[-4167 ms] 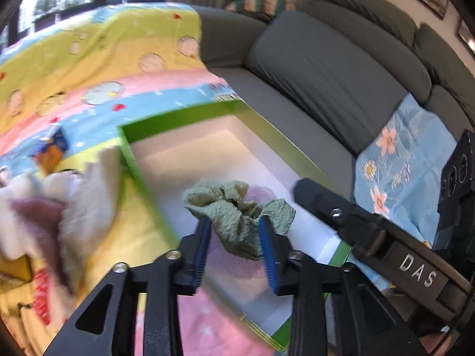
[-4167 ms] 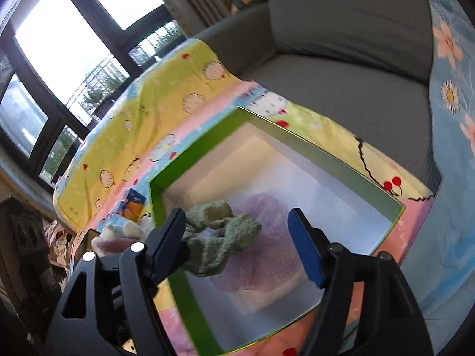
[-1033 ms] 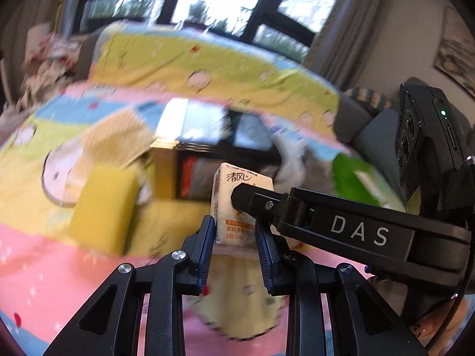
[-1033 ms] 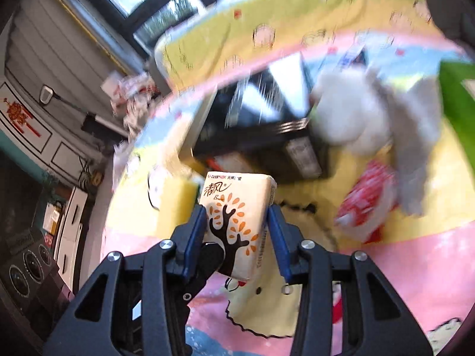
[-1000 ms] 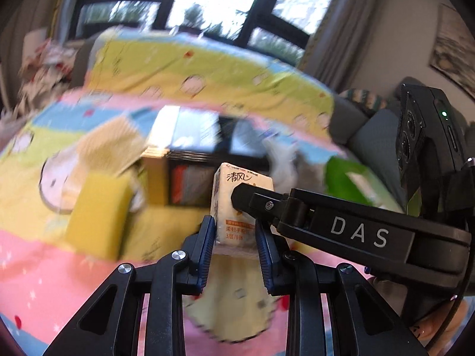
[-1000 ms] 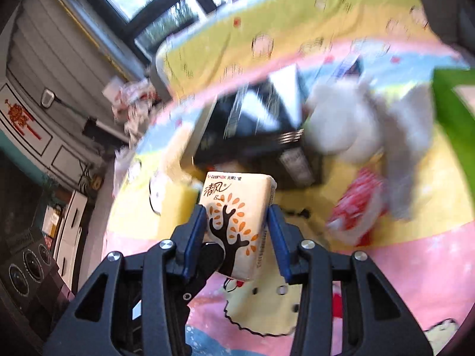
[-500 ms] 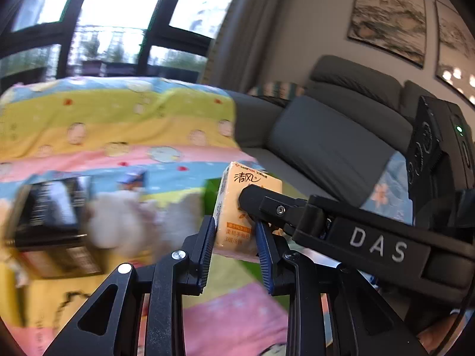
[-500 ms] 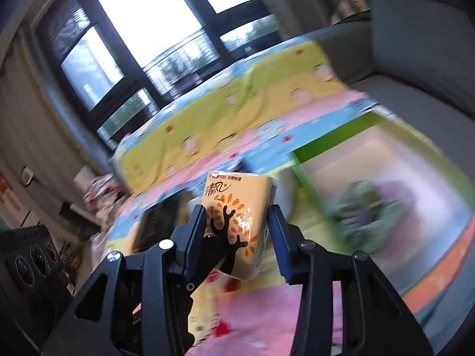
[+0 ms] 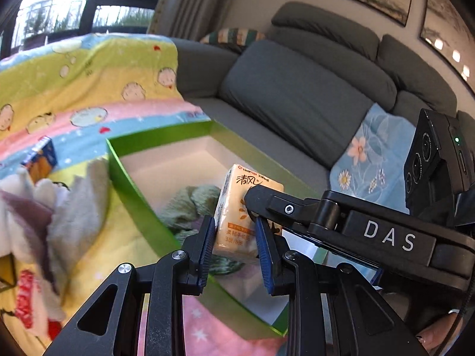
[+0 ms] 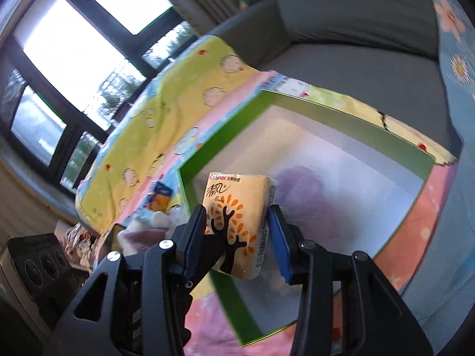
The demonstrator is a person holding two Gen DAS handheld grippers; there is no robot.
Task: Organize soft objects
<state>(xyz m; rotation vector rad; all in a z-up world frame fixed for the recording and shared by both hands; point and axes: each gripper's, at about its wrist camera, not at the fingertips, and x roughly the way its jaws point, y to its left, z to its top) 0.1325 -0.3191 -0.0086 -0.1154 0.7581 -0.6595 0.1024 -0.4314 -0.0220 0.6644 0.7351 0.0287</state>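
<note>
Both grippers, left gripper (image 9: pixel 234 244) and right gripper (image 10: pixel 237 235), have swung from the clutter over the green box (image 10: pixel 394 144), together clamping the orange-printed tissue pack (image 10: pixel 237 222) at frame centre; inside lie a green cloth (image 9: pixel 190 204) and something purple (image 10: pixel 302 190).

Small yellow plastic-wrapped tissue pack (image 9: pixel 241 207) printed with an orange-leaved tree, upright, held above open green-walled white-floored box (image 9: pixel 130 175) containing crumpled green cloth (image 9: pixel 190 204).
</note>
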